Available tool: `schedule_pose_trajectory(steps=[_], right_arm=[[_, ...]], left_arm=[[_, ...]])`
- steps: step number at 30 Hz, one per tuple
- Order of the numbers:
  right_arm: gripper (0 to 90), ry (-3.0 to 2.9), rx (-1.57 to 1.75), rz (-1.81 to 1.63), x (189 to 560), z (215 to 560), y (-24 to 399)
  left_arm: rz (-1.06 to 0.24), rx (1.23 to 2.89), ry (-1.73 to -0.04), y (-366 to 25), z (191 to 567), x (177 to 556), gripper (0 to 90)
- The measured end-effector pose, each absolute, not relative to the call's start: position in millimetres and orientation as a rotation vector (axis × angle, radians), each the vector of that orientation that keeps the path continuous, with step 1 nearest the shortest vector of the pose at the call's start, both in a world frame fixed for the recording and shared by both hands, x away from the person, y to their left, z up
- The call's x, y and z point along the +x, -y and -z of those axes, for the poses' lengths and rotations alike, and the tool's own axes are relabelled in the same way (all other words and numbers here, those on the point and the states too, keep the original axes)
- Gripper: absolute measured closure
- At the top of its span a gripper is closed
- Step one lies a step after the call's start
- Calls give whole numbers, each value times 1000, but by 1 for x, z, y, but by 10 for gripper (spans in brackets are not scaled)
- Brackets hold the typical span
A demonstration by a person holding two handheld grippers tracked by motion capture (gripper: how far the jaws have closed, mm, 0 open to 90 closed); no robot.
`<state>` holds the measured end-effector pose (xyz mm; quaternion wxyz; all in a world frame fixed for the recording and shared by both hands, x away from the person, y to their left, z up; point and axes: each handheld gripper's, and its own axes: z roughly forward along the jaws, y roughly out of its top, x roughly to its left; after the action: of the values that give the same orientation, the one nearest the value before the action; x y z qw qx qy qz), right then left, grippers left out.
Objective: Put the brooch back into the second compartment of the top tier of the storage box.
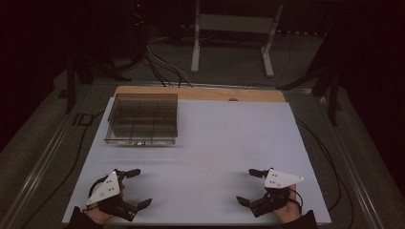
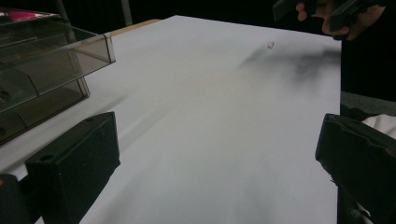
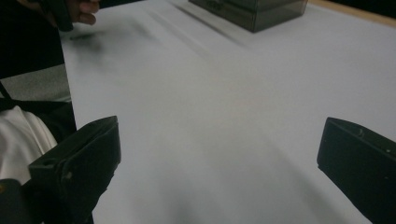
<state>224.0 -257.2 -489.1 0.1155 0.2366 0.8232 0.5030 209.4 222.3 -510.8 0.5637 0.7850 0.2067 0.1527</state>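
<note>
High view, item one: your left gripper (image 1: 136, 187) sits at the near left corner of the white table (image 1: 215, 143), jaws spread wide apart and clamped on nothing, their tips pointing toward the middle of the table. Its grey three-cornered plate (image 1: 104, 187) lies on top, over your hand.

Item two: your right gripper (image 1: 246, 186) sits at the near right corner, jaws likewise wide apart and empty, tips pointing inward toward the left gripper. Its grey plate (image 1: 282, 179) faces up. Bare white surface lies between the two tools, which are well apart.

Item three: a smoky clear compartment box (image 1: 142, 118), divided into cells by inner walls, stands well ahead of your left gripper, toward the far left of the table. Whether the cells hold anything cannot be told.

Left gripper view: the box (image 2: 42, 70) appears ahead and to the left of the left jaw; something pink (image 2: 21, 15) shows at its top edge. A small ring-like speck (image 2: 271, 45) lies on the table far ahead, near your other hand (image 2: 345, 18).

Right gripper view: the box (image 3: 252, 10) stands far ahead between the jaws, apart from both.

Beyond the table: a wooden strip (image 1: 200, 93) along the far edge, cables (image 1: 162, 67) on the floor, a white frame stand (image 1: 234, 33).
</note>
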Motion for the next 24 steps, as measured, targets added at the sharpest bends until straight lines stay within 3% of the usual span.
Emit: schedule_pose_trajectory(steps=[24], right_arm=[[0, -2250, 736, -1475, 234, 462, 270]], left_arm=[[-348, 1843, -481, -222, 511, 211, 7]])
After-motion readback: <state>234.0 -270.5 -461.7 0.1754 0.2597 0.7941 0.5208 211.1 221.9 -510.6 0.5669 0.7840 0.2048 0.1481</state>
